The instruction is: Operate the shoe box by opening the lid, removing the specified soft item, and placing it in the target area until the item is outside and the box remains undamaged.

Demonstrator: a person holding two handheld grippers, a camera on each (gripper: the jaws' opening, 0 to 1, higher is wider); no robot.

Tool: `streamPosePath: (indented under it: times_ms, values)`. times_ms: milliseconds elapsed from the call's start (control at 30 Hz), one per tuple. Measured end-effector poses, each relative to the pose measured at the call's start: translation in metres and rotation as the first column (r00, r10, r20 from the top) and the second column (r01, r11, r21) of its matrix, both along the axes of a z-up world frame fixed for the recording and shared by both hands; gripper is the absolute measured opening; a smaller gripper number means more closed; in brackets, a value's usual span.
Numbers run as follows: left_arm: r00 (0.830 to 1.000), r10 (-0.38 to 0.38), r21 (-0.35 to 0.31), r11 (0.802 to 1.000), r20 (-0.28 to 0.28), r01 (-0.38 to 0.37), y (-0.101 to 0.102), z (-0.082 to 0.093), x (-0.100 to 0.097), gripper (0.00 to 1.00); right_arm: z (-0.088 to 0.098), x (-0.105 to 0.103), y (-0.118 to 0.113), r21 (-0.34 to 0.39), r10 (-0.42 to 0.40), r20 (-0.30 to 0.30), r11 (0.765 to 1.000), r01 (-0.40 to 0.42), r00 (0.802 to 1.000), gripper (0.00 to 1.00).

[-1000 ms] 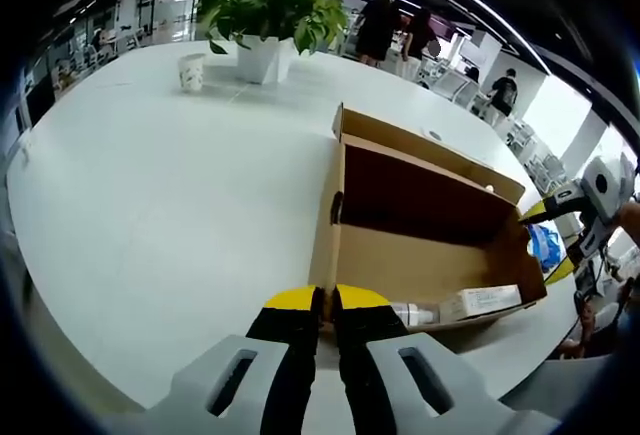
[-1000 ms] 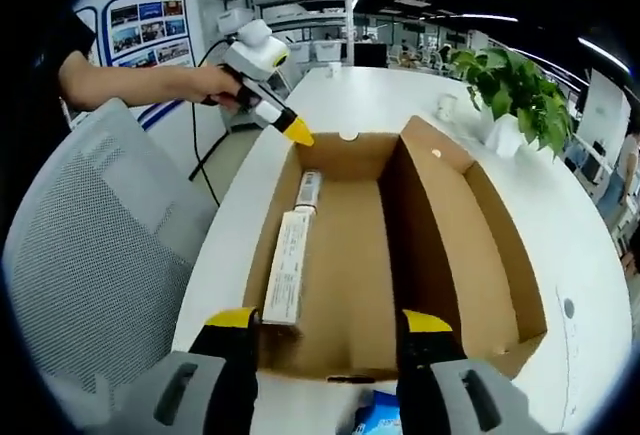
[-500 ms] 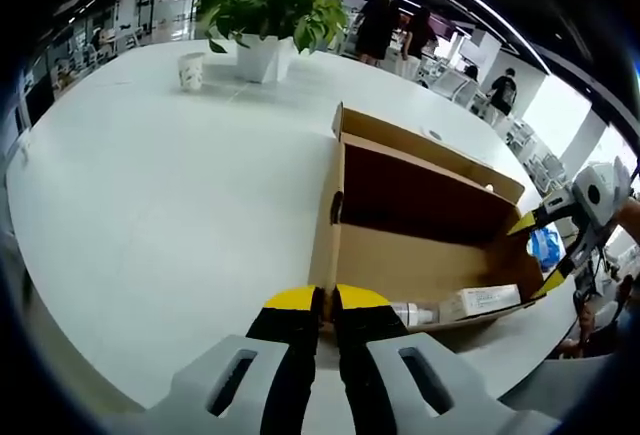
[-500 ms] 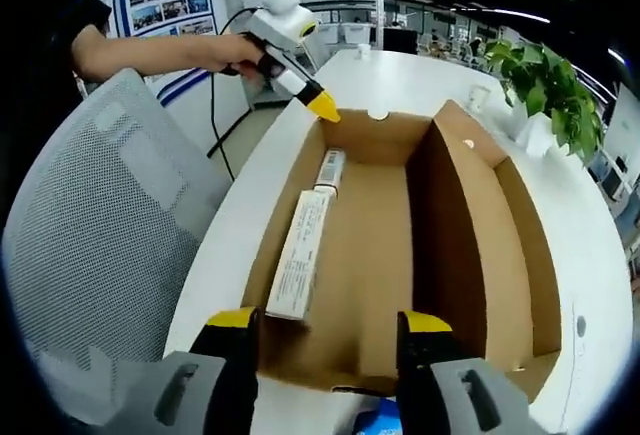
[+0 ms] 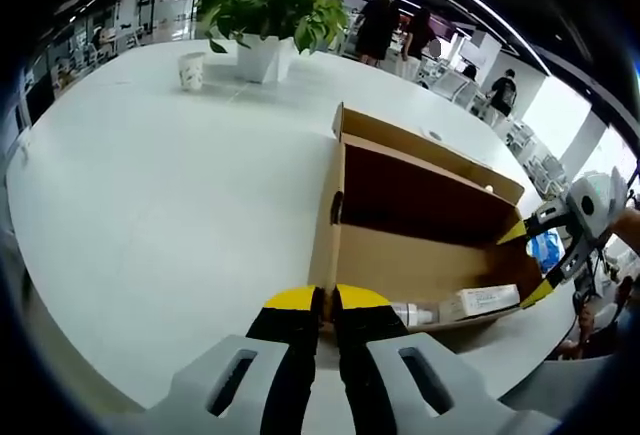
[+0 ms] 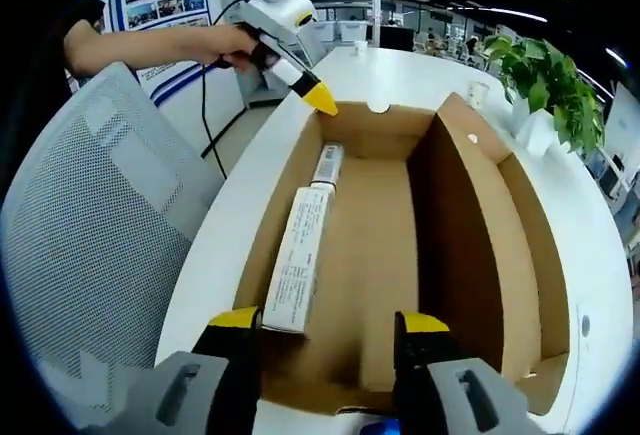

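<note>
Box: shoe box (image 6: 400, 255) is lying open on the white table (image 5: 150, 205), lid flap standing up along one long side.
Contents: long white carton (image 6: 293, 260) is resting along the box's side wall, a small tube (image 6: 327, 164) lying just beyond its far end.
Left gripper (image 5: 326, 300): jaws are being held together on the box's near end wall.
Right gripper (image 6: 328, 321): jaws are being held apart over the opposite end, gripping nothing.
Surroundings: potted plant (image 5: 268, 10) and paper cup (image 5: 191, 71) are standing well apart from the box; mesh chair (image 6: 90, 225) is standing beside the table.
</note>
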State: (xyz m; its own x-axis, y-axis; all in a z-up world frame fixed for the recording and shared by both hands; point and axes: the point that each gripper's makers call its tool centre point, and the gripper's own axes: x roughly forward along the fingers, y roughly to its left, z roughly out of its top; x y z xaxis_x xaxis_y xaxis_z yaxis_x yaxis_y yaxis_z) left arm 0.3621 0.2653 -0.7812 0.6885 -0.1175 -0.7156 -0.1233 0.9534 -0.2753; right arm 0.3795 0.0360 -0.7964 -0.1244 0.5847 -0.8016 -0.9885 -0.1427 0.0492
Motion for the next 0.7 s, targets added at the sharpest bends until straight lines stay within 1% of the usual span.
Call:
streamPosePath:
  times_ms: [67, 233, 300, 467, 533, 700]
  values:
    - [1.0, 0.002, -0.003, 1.0, 0.001, -0.002, 0.0, 0.0, 0.0, 0.03, 0.0, 0.002, 0.0, 0.0, -0.001, 0.011, 1.0, 0.001, 1.0, 0.52]
    - [1.0, 0.003, -0.006, 1.0, 0.001, -0.003, 0.0, 0.0, 0.0, 0.03, 0.0, 0.014, -0.003, -0.012, -0.011, 0.061, 1.0, 0.012, 0.998, 0.5]
    - [1.0, 0.004, -0.007, 1.0, 0.002, -0.004, 0.0, 0.0, 0.0, 0.03, 0.0, 0.015, -0.003, -0.009, -0.017, 0.066, 1.0, 0.018, 0.998, 0.49]
    - [1.0, 0.005, -0.008, 1.0, 0.002, -0.005, 0.001, 0.0, 0.0, 0.03, 0.005, 0.01, 0.007, 0.027, -0.025, 0.053, 0.999, 0.023, 0.998, 0.47]
    - [1.0, 0.005, -0.008, 1.0, 0.002, -0.005, 0.001, 0.0, 0.001, 0.03, 0.005, 0.009, 0.012, 0.038, -0.037, 0.043, 0.999, 0.036, 0.998, 0.47]
    - [1.0, 0.006, -0.01, 1.0, 0.003, -0.006, 0.001, 0.0, 0.001, 0.03, 0.002, 0.003, 0.022, 0.048, -0.04, 0.032, 0.998, 0.038, 0.999, 0.45]
